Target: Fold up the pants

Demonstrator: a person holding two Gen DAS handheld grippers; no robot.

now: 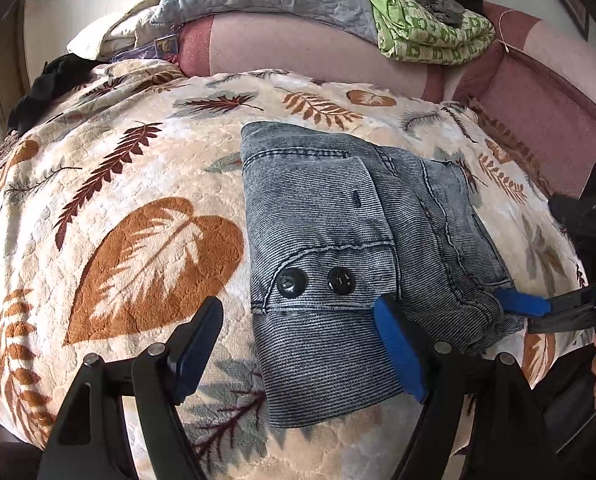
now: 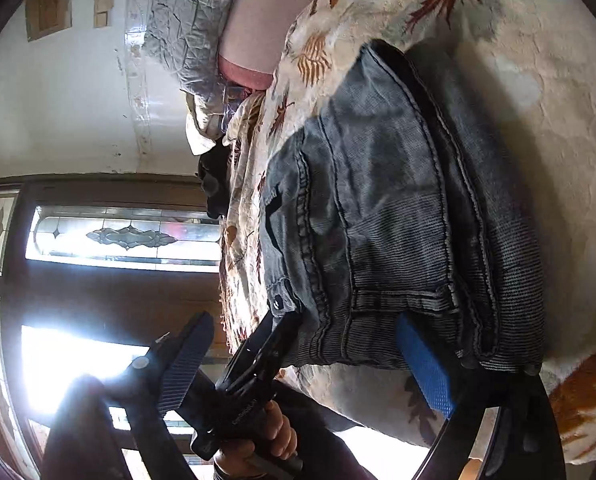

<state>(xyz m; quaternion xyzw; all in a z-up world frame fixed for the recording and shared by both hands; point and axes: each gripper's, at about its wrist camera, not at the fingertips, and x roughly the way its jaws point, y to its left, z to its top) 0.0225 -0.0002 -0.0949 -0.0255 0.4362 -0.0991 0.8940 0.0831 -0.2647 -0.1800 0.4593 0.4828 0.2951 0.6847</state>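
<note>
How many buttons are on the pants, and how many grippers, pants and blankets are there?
Black buttons: 2
Grippers: 2, left gripper and right gripper
Gray pants: 1
Leaf blanket: 1
Total: 6

The left gripper (image 1: 301,352) has black linkage arms with silver pivot pins and ribbed blue pads (image 1: 397,348). The right gripper (image 2: 309,368) is built alike, with dotted blue pads (image 2: 425,364). A bare-skinned hand (image 2: 274,436) shows on a black handle bearing small pale lettering, too blurred to read.
</note>
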